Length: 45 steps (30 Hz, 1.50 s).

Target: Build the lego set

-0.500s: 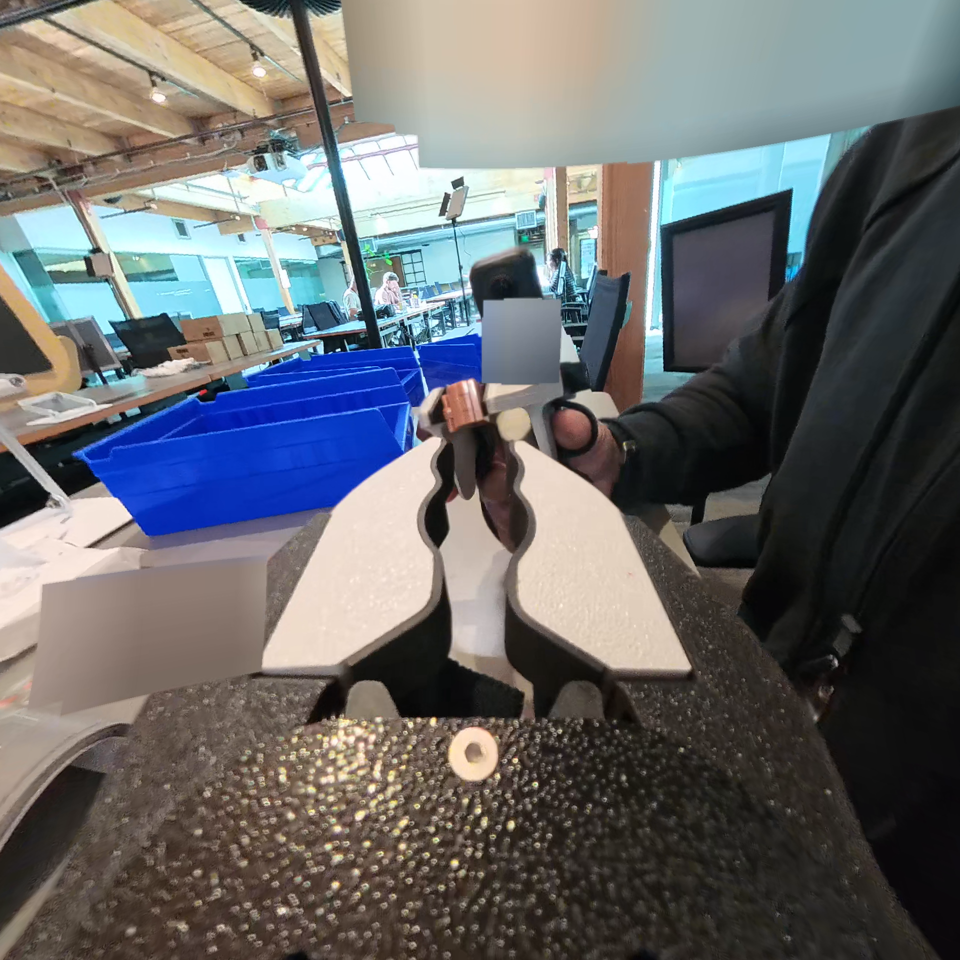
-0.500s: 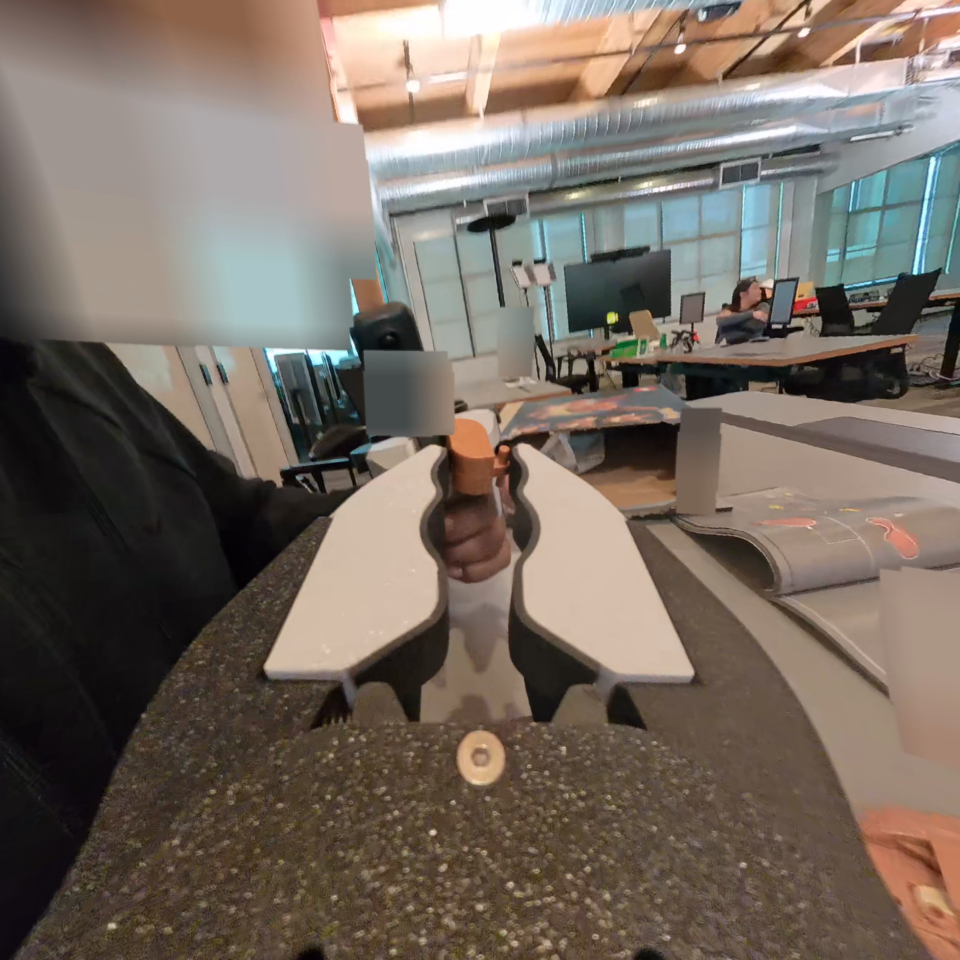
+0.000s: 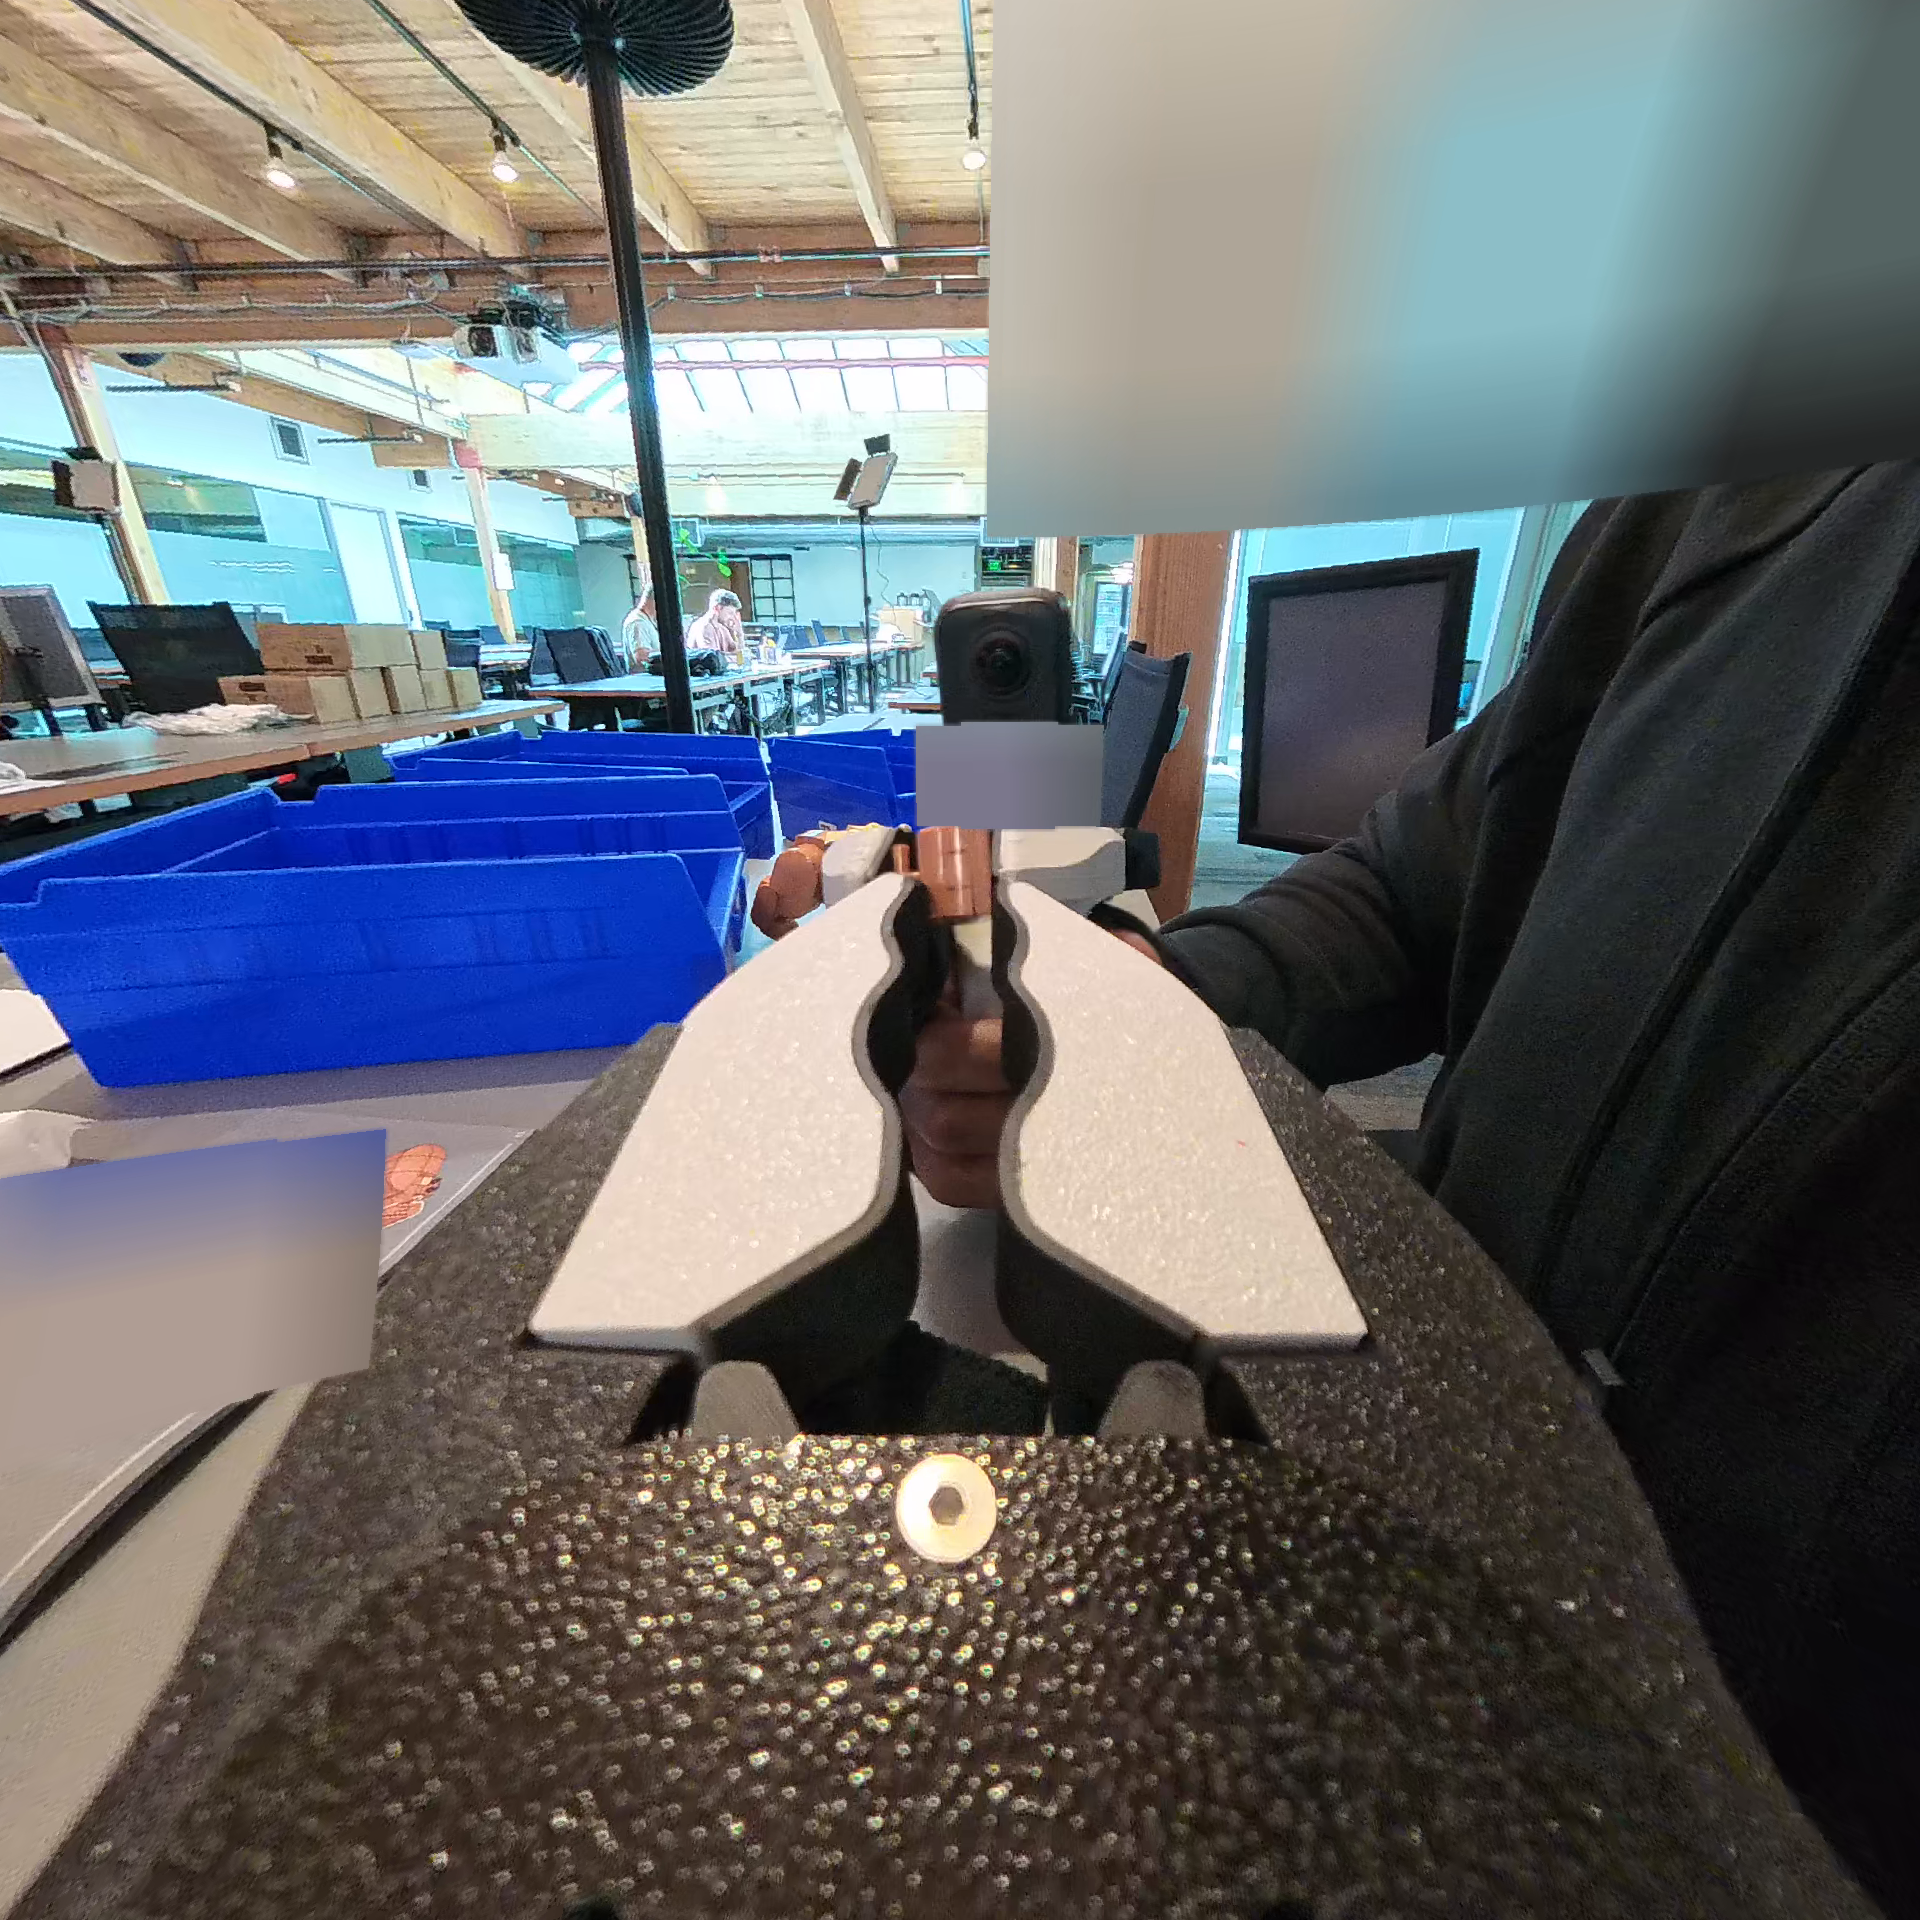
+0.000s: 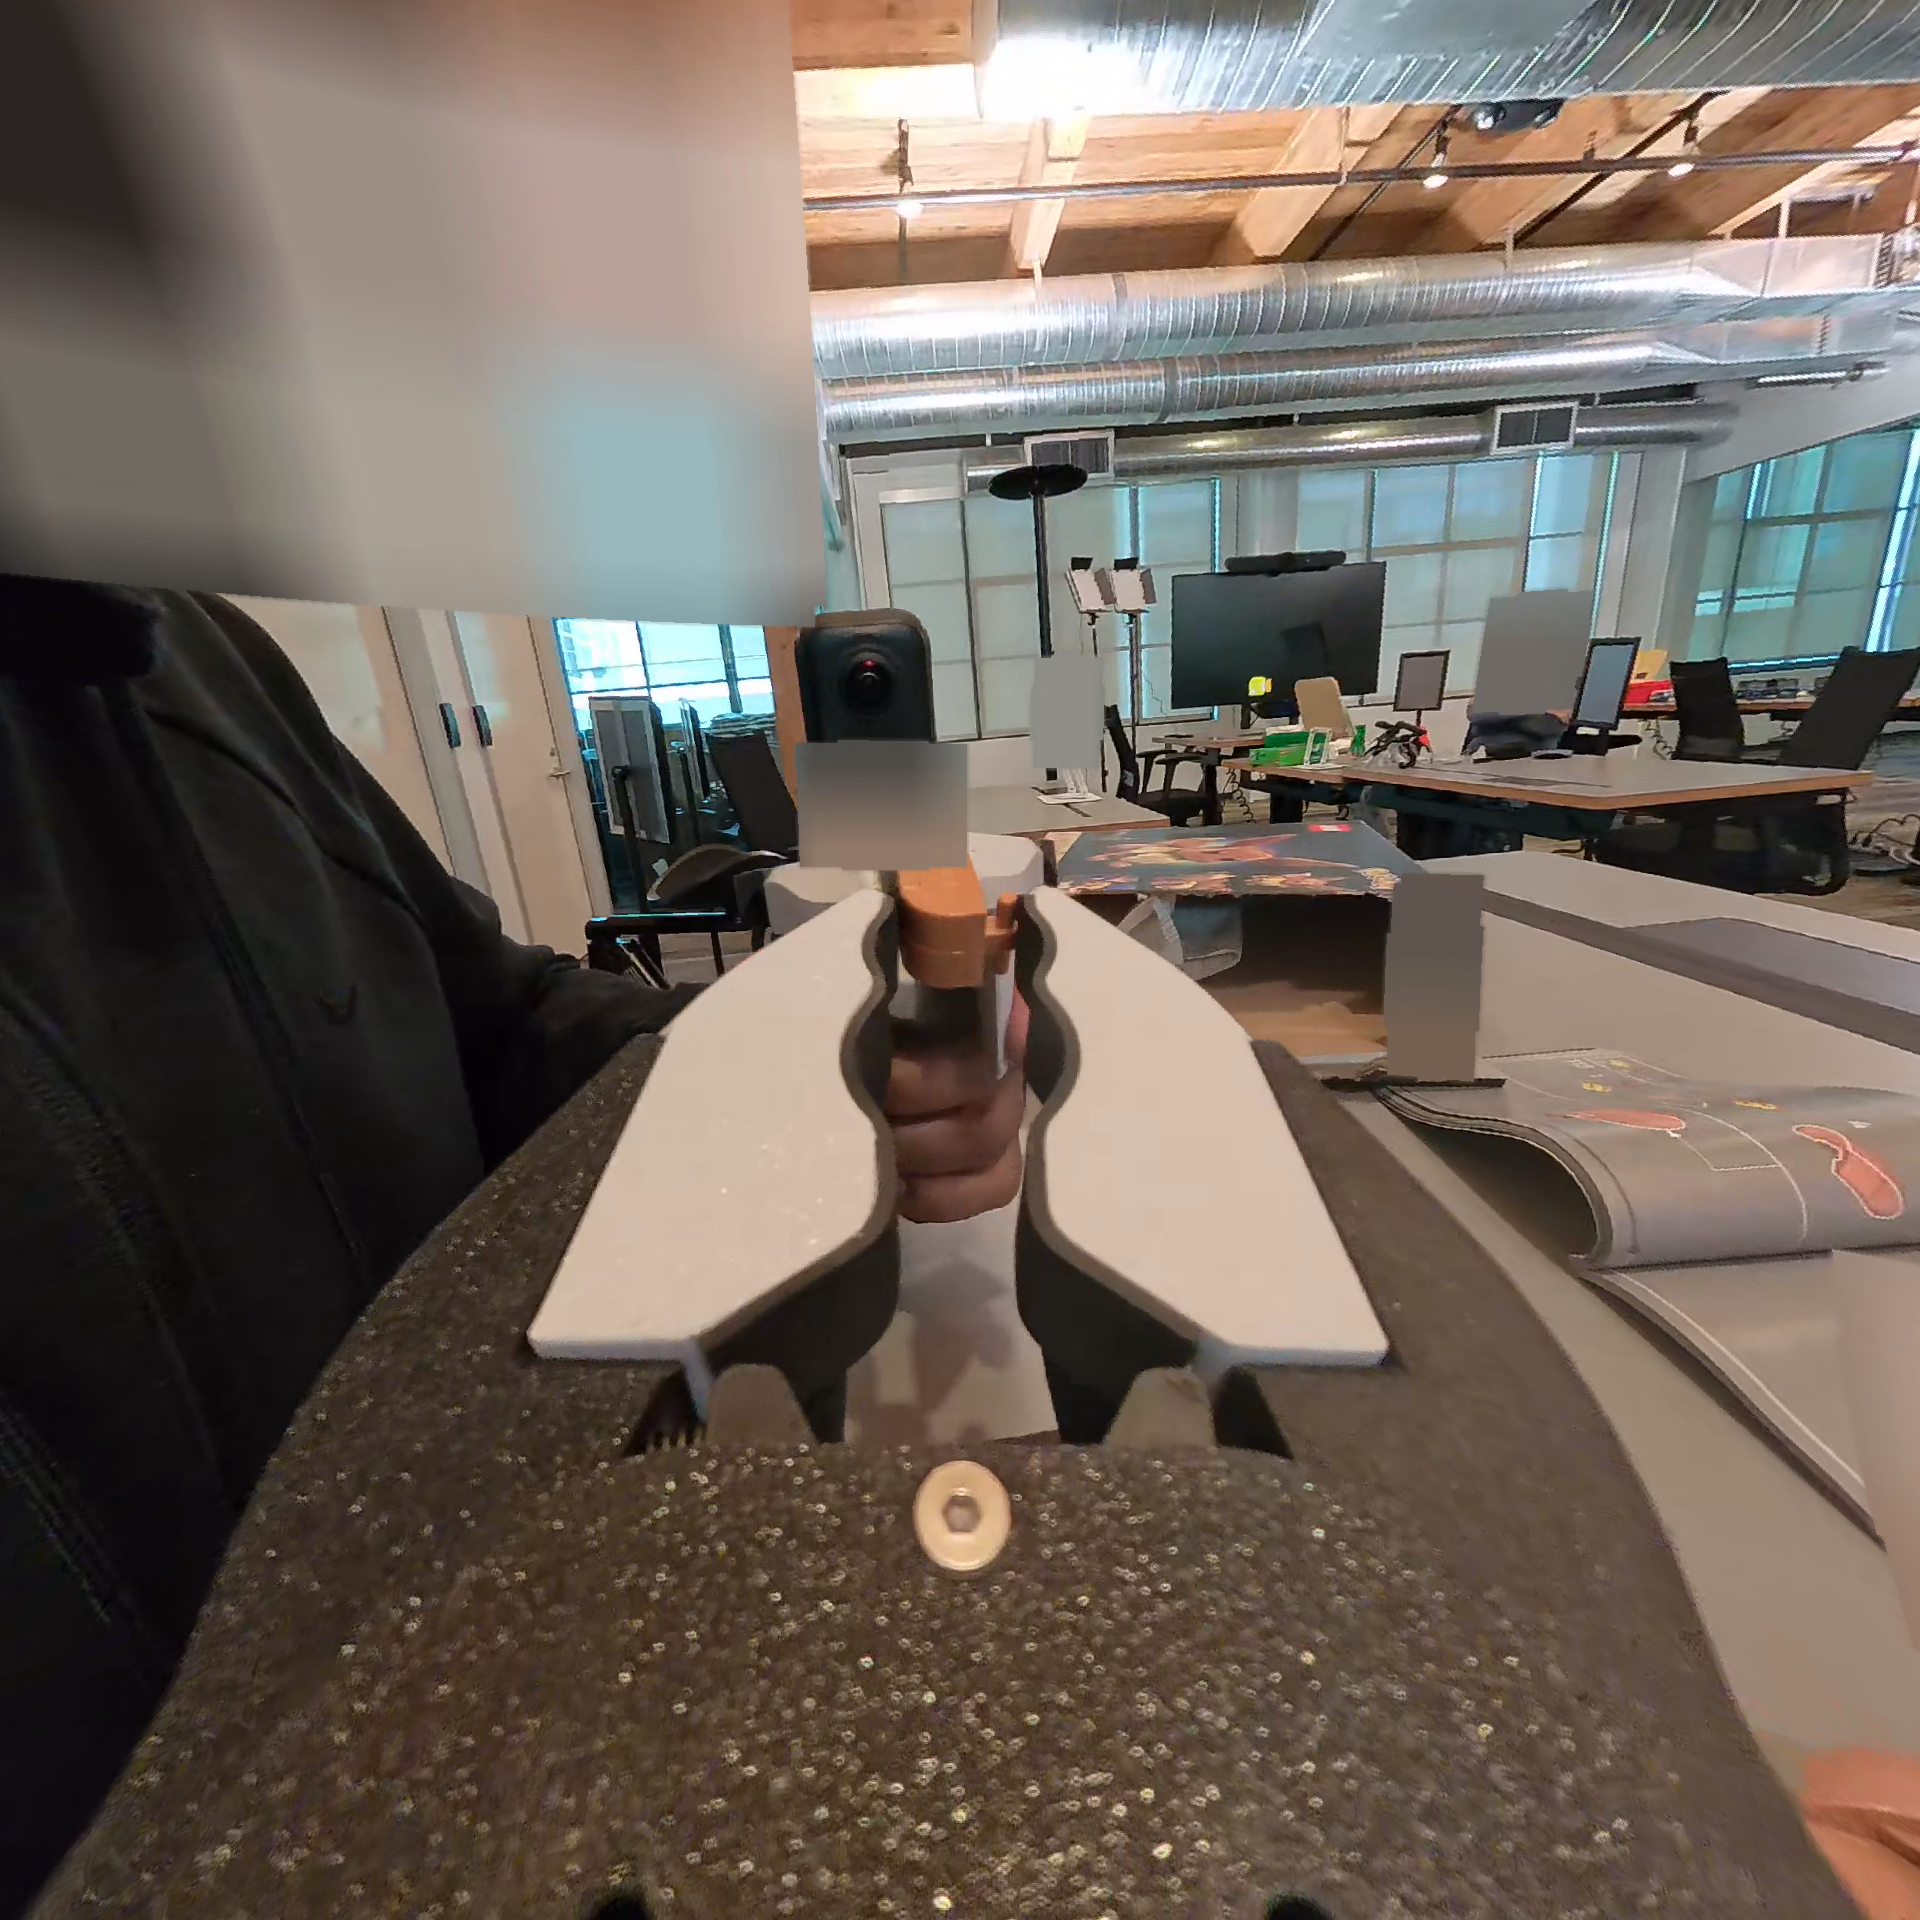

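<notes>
Both grippers are held up in the air, facing each other tip to tip. My left gripper (image 3: 951, 896) is shut, with a ridged brown lego piece (image 3: 951, 871) between its tips. Behind it are the right gripper's white fingers (image 3: 1062, 864) and its camera (image 3: 1003, 660). A rounded brown lego assembly (image 3: 790, 896) shows just left of them. My right gripper (image 4: 951, 925) is shut on an orange-brown lego piece (image 4: 940, 935) with a small pin on its right side. The left gripper's camera (image 4: 868, 675) faces it. Whether both tips hold one joined piece I cannot tell.
Several blue bins (image 3: 364, 935) stand on the table to the left. An open instruction booklet (image 4: 1662, 1174) and the lego box (image 4: 1226, 862) lie to the right. The person's dark jacket (image 3: 1662, 1039) is close beside both grippers. A black lamp pole (image 3: 644, 416) rises behind the bins. The tips of both grippers are at nearly the same place.
The left gripper has shifted so the brown piece, earlier just off its left fingertip, now sits between its tips. Both views have tilted up slightly. The right gripper still holds its piece.
</notes>
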{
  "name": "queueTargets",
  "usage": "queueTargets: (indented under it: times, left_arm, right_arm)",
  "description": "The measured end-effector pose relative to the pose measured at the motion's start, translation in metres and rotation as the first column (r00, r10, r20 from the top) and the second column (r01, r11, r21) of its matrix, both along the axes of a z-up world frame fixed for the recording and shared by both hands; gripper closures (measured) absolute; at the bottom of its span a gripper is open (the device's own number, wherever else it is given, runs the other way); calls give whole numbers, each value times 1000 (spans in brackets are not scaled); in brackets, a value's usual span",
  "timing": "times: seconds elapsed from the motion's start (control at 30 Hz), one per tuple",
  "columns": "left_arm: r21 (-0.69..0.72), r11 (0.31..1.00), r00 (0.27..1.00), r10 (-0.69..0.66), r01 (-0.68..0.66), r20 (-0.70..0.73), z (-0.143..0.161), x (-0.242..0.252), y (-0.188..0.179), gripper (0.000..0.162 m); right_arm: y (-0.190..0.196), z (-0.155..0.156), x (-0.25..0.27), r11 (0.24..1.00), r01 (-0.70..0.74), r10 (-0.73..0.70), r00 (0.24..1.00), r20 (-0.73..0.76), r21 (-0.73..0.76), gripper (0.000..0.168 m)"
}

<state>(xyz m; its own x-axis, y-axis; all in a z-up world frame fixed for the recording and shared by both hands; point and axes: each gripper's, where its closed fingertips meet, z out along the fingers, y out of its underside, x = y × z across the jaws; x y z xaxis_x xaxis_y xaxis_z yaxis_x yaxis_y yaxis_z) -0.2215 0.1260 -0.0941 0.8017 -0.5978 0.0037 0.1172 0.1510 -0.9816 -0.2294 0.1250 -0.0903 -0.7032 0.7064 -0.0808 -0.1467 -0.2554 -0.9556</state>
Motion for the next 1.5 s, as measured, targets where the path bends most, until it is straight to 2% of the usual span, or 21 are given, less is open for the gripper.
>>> queueTargets:
  times: [0.2,0.23,0.27,0.3,0.33,0.5,0.6,0.67,0.73,0.77,0.83,0.87,0.9,0.93,1.03,1.13,1.5]
  left_arm:
    - [3,1000,999,20,-20,-45,-2,-2,-1,151]
    - [12,1000,999,23,-22,-39,0,-3,-2,153]
    - [46,999,1000,-16,17,-26,5,1,-7,162]
    - [6,999,997,-43,43,-64,-1,9,-5,162]
    - [-13,1000,991,-15,13,-131,-8,15,0,161]
    - [3,996,987,92,-93,-129,-1,-8,-7,161]
    - [-24,991,985,129,-133,-112,-7,-25,-7,151]
    - [-36,988,978,141,-148,-153,-14,-29,-5,146]
    - [-98,982,967,137,-161,-213,-28,-31,-1,145]
    - [-143,972,957,144,-184,-250,-37,-34,2,144]
    - [-238,938,931,167,-251,-324,-57,-43,8,144]
    - [-287,918,922,166,-274,-349,-66,-46,9,143]
    - [-337,894,915,164,-296,-368,-76,-50,11,143]
    - [-379,869,909,166,-318,-383,-84,-54,12,143]
    - [-464,816,908,163,-344,-386,-100,-59,14,143]
    - [-506,795,917,153,-335,-367,-107,-58,14,142]
    - [-545,768,919,143,-337,-367,-115,-57,15,142]
  right_arm:
    - [-1,-3,-1,1000,1,-2,1000,14,27,147]
    - [-1,-5,-3,999,10,-11,1000,25,32,147]
    - [1,-13,-9,997,36,-41,997,70,67,148]
    - [-7,-23,-10,993,9,-20,995,97,118,148]
    - [-13,-23,-9,992,-5,-6,996,88,124,148]
    - [5,-23,-13,982,96,-113,989,100,164,148]
    - [5,-20,-10,983,76,-90,993,81,165,148]
    - [5,-29,-14,960,99,-125,989,84,263,148]
    - [12,-45,-23,880,175,-232,970,77,442,148]
    - [19,-57,-28,807,204,-296,952,81,554,148]
    - [41,-92,-38,576,199,-450,887,104,793,147]
    - [55,-105,-41,466,176,-520,847,107,867,147]
    - [66,-117,-41,398,132,-576,806,135,908,147]
    - [73,-125,-42,380,92,-613,770,177,920,147]
    - [79,-136,-43,428,28,-648,706,285,903,147]
    - [80,-143,-44,433,6,-665,677,315,902,148]
    - [77,-148,-43,481,-7,-645,675,359,877,148]
